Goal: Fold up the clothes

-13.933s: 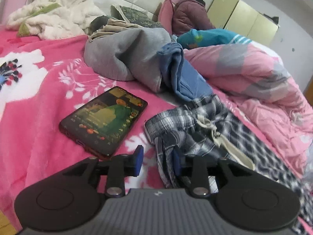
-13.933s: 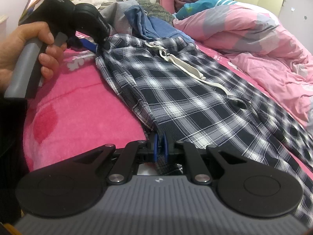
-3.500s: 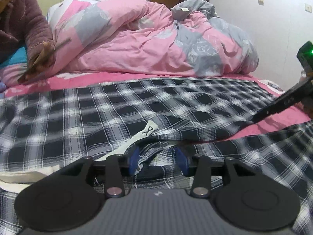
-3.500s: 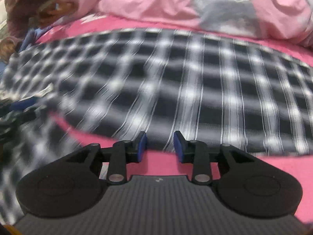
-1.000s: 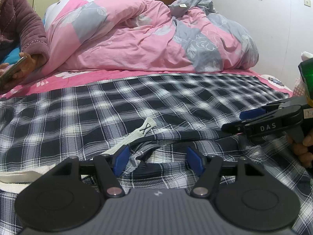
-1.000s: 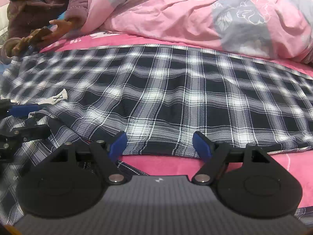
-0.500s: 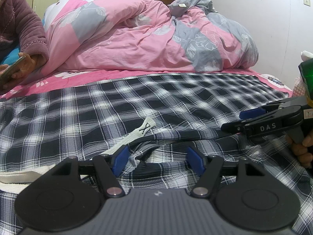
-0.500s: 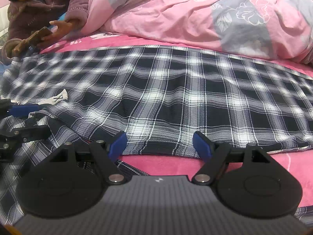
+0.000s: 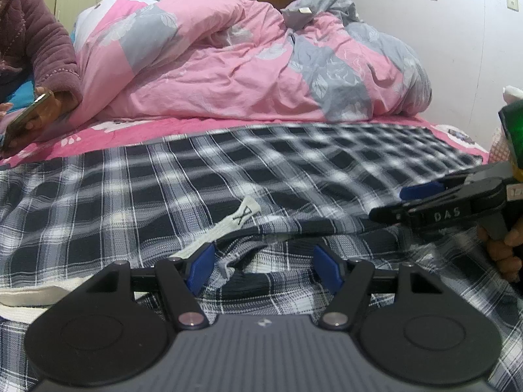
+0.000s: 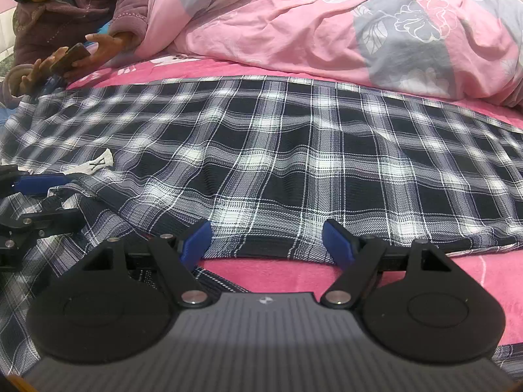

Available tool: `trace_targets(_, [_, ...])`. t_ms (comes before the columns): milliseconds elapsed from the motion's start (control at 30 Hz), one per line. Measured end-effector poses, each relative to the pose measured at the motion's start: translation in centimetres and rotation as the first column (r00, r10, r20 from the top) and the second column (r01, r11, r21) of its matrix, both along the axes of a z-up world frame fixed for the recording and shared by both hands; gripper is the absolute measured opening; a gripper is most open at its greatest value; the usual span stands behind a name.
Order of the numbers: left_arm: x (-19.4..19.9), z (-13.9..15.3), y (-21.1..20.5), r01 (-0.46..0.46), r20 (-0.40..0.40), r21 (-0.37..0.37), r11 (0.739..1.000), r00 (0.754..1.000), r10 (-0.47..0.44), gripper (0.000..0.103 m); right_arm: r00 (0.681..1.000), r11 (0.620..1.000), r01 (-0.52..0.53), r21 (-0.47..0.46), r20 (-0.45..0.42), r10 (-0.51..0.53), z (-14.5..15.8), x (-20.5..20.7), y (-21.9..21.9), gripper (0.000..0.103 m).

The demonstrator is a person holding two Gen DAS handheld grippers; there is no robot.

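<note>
Plaid trousers [image 10: 294,163] beneath both gripper [image 9: 264,269] [image 10: 266,243] jaws, spread, empty.

Both grippers' jaws apart, empty

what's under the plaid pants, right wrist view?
A pink blanket shows at the near hem of the plaid pants and along their far edge. A second plaid layer lies underneath at left. Anything else beneath is covered by the fabric.
</note>
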State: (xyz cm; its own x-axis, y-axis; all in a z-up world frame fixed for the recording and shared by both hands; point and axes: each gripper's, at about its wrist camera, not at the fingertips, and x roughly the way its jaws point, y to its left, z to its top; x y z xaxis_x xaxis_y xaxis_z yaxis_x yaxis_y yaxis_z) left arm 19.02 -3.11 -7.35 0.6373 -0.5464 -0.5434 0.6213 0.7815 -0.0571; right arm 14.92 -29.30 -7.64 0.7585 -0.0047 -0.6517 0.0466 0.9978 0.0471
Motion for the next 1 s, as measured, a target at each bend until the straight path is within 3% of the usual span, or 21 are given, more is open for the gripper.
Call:
trace_targets(133, [-0.7,0.7,0.2,0.009,0.053,-0.045,0.999,0.999,-0.007,0.073,1.0,1.0,-0.001,0.002,0.001,0.001,0.0,0.0,0.0,0.076])
trace_targets(333, [0.0,0.1,-0.6,0.0,0.006,0.005,1.0,1.0,0.0,0.073,1.0,1.0,-0.001,0.004,0.001,0.001,0.0,0.1,0.0,0.076])
trace_targets(633, [0.4,-0.2,-0.6,-0.006,-0.015,0.002,1.0,1.0,0.006,0.073,0.999,1.0,-0.019,-0.012,-0.029,0.019,0.5,-1.0,-0.1,0.081])
trace_targets(767, [0.5,-0.2,-0.7,-0.006,-0.019,0.003,1.0,1.0,0.006,0.073,0.998,0.999,-0.04,-0.01,-0.058,0.039,2.2,-2.2,-0.8,0.082])
trace_targets(900, [0.5,-0.3,-0.6,-0.006,-0.02,0.004,1.0,1.0,0.006,0.074,0.999,0.999,0.048,-0.009,0.025,-0.048,5.0,-1.4,-4.1,0.082])
trace_targets(1000, [0.6,-0.3,-0.6,-0.005,-0.023,0.003,1.0,1.0,0.005,0.074,0.991,0.992,0.129,0.014,0.032,-0.13,5.4,0.5,-7.3,0.083])
